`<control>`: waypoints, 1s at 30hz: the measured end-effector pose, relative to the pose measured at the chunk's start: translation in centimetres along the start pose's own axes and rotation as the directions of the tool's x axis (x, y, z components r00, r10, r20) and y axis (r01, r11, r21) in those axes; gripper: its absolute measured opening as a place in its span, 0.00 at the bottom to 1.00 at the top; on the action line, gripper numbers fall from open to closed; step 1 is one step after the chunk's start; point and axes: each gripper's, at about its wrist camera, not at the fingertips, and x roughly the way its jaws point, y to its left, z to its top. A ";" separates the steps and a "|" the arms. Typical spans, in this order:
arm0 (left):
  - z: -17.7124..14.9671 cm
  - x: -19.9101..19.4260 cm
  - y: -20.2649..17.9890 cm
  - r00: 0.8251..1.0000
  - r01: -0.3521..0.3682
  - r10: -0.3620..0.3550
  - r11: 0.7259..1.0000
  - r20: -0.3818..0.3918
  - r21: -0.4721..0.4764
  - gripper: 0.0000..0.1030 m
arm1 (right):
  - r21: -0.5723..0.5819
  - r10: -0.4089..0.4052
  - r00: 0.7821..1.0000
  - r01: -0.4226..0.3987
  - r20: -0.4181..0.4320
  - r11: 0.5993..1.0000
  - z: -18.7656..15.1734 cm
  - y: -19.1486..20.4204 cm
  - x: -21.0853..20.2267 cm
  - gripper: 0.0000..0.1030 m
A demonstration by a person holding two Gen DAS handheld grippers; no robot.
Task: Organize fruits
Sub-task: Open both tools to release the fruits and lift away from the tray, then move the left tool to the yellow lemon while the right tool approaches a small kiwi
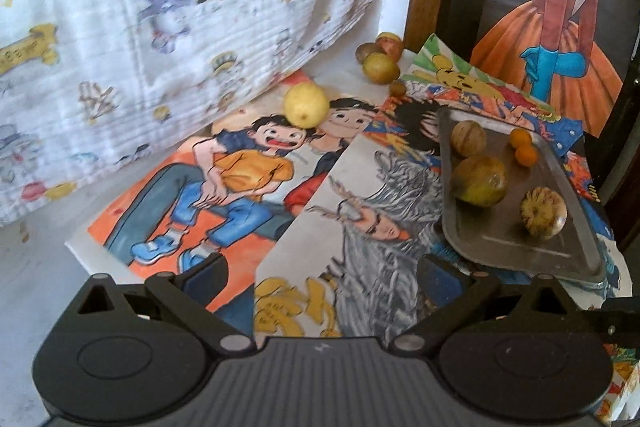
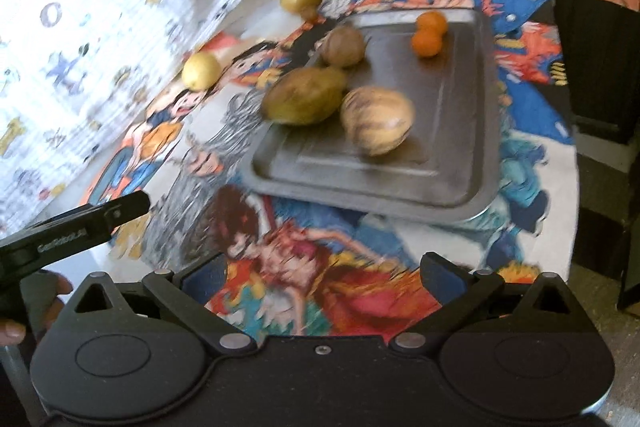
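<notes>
i see my left gripper (image 1: 320,277) with jaws spread wide and empty above the drawings. a round yellow fruit (image 1: 306,105) sits left on the bench, apart from the grey metal tray (image 1: 516,247) holding five fruits. my right gripper (image 2: 324,277) gapes empty before it.

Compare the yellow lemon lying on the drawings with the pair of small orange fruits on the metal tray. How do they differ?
The lemon is pale yellow; the orange fruits are deep orange. The lemon is clearly larger than either orange fruit. The lemon lies alone on the drawings, off the tray, while the orange fruits sit together on the tray near its far edge. Both are roundish fruits, and neither is held by a gripper.
</notes>
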 end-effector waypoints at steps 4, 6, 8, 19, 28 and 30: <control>-0.4 -0.3 0.8 1.000 0.000 0.000 1.000 -0.008 -0.005 0.99 | -0.038 0.013 1.000 -0.014 -0.020 0.999 -0.2 1.5 0.1 0.99; -0.5 -0.3 1.1 1.000 -0.003 0.003 1.000 -0.018 -0.006 0.99 | -0.054 0.017 0.999 -0.019 -0.032 0.998 -0.1 2.2 0.4 0.99; -0.5 -0.3 1.6 1.000 -0.002 0.001 1.000 -0.024 -0.018 0.99 | -0.075 0.021 0.999 -0.024 -0.038 0.997 0.1 2.9 0.6 0.99; 1.5 -0.7 4.5 0.999 -0.047 0.047 0.996 0.000 -0.081 0.99 | -0.160 0.073 0.996 -0.064 0.049 0.985 5.0 5.9 0.2 0.99; 6.7 -2.3 5.1 0.990 -0.035 0.050 0.993 0.133 -0.110 0.99 | -0.220 0.215 0.962 -0.176 0.169 0.959 14.0 9.2 -2.8 0.99; 8.0 -2.3 4.9 0.987 -0.025 0.044 0.992 0.155 -0.126 0.99 | -0.216 0.264 0.949 -0.225 0.172 0.950 16.6 9.7 -3.4 0.99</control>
